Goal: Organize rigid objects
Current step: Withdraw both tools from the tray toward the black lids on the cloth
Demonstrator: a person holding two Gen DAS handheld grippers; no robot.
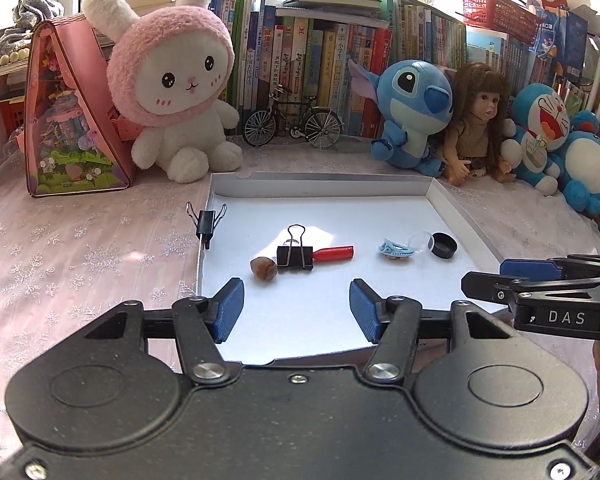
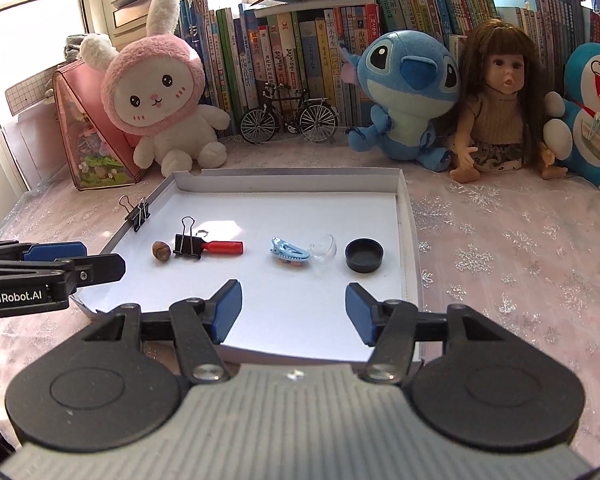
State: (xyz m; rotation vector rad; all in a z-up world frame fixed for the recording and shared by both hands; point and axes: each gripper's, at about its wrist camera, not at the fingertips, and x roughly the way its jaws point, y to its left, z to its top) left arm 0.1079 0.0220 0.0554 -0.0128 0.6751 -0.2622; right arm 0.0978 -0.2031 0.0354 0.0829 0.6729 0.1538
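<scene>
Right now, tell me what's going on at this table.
A person holds a gripper in each hand over the near edge of a shallow white tray. The left gripper and the right gripper are both open, with nothing between their pads. In the tray lie a nut, a black binder clip touching a red cap, a blue hair clip, a small clear dish and a black lid. A second binder clip is clamped on the tray's left rim.
</scene>
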